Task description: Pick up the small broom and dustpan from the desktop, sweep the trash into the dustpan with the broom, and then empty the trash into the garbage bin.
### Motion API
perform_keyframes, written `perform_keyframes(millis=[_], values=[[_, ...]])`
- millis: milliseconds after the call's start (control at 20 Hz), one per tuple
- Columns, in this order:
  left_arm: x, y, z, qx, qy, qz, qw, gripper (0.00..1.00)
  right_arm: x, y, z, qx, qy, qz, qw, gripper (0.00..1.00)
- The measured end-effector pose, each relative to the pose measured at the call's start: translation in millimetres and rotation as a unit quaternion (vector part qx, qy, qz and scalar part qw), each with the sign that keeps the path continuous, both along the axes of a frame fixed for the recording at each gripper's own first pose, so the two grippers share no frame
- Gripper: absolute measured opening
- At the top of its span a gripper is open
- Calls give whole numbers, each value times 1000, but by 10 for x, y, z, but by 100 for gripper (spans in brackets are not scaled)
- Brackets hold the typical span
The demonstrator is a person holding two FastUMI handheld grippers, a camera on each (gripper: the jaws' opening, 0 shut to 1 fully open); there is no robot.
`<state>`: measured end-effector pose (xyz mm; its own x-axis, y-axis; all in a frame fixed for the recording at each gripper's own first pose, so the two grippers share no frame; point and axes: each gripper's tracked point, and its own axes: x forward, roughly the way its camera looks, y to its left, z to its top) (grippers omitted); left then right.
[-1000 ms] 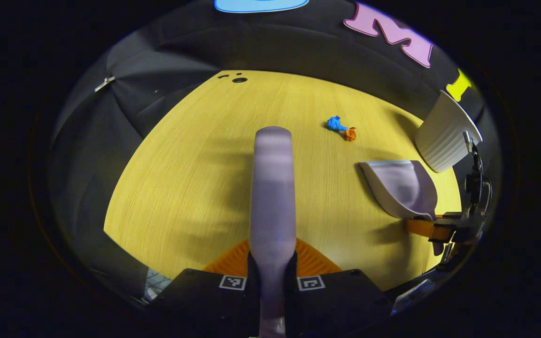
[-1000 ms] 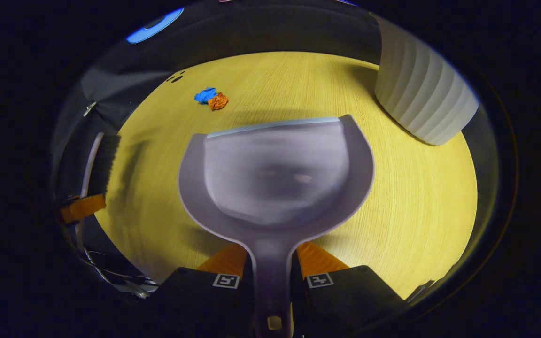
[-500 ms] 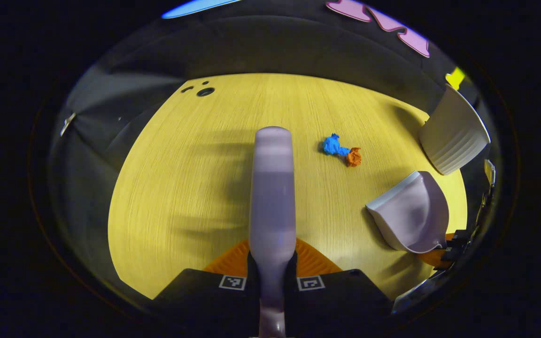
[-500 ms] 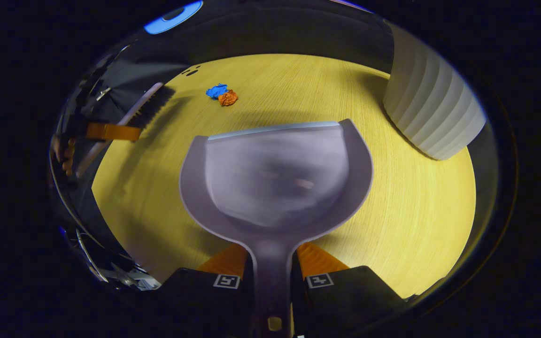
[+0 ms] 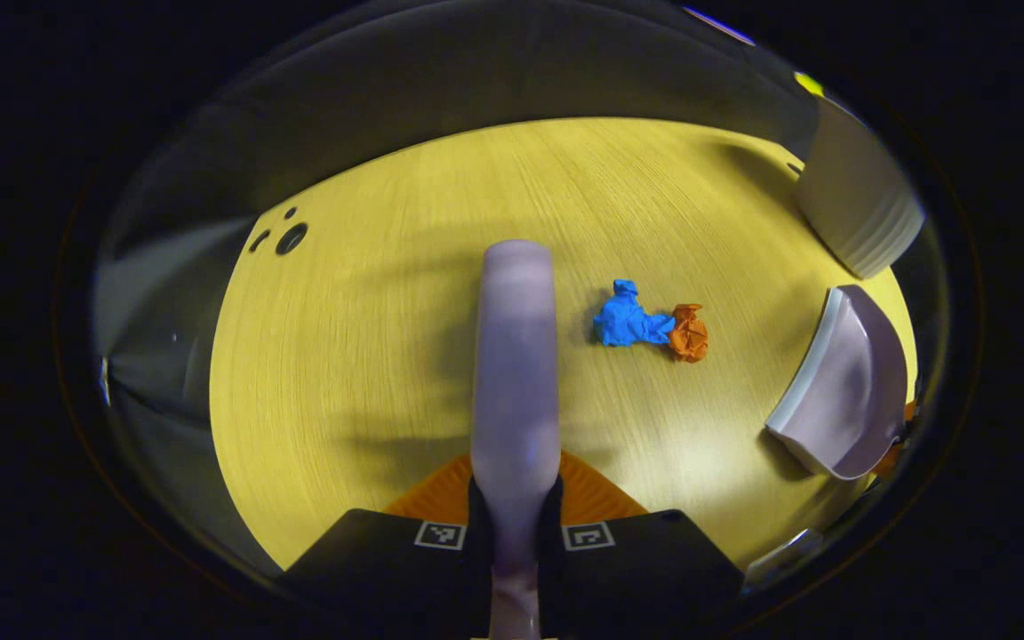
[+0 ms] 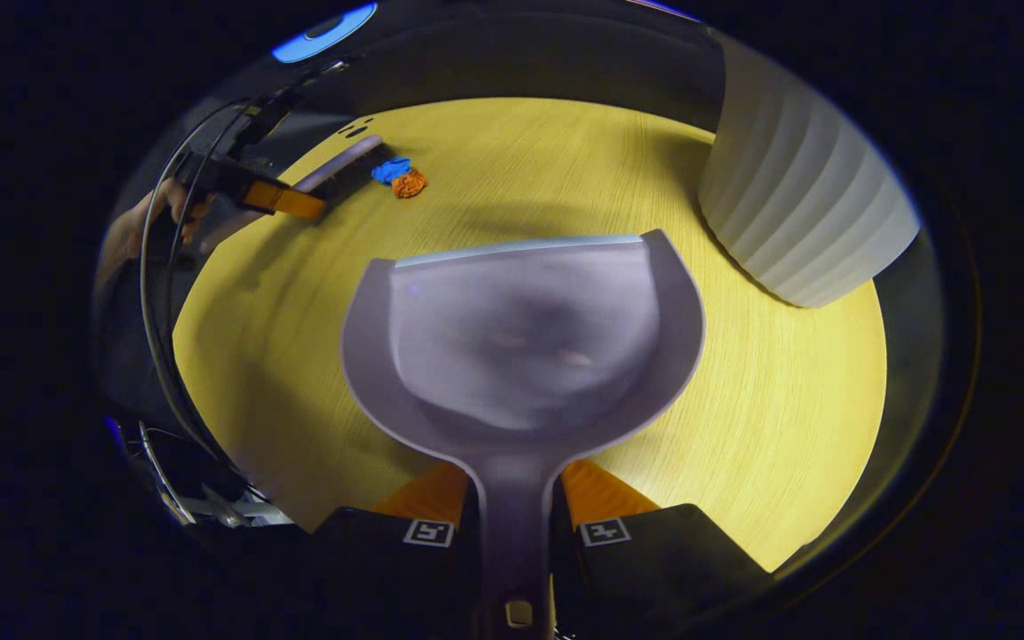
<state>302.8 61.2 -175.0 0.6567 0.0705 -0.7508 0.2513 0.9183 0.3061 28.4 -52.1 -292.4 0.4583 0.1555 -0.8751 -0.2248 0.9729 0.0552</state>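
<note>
Left gripper [image 5: 515, 498] is clamped on the handle of the broom [image 5: 516, 356], which reaches out over the yellow desk [image 5: 370, 356]. A blue paper wad [image 5: 623, 318] and an orange paper wad [image 5: 688, 332] lie touching each other just right of the broom's far end. Right gripper [image 6: 515, 516] is clamped on the stem of the dustpan [image 6: 521, 338], its mouth facing the wads across the desk. The ribbed white bin [image 6: 788, 213] stands near the dustpan's right. A hand [image 6: 176, 197] holds the left gripper.
</note>
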Motion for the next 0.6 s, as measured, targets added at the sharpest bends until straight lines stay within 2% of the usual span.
perform_keyframes(millis=[150,300,350,400,450,600], values=[[149,-168,-4,23,8,-59,998,25,-24,-26,-29,-5,4,13,1000,36],[197,-463,-39,30,23,-137,990,25,-53,-41,-57,-19,6,34,999,36],[198,-590,-87,31,29,-161,986,25,-56,-44,-79,-23,7,40,999,41],[196,-706,-125,34,38,-180,982,25,-59,-61,-102,-27,7,45,999,36],[109,-815,-110,34,47,-197,979,25,-56,-70,-112,-31,6,50,998,40],[-129,-1132,-220,26,79,-231,969,25,-51,-54,-147,-36,0,63,997,36]])
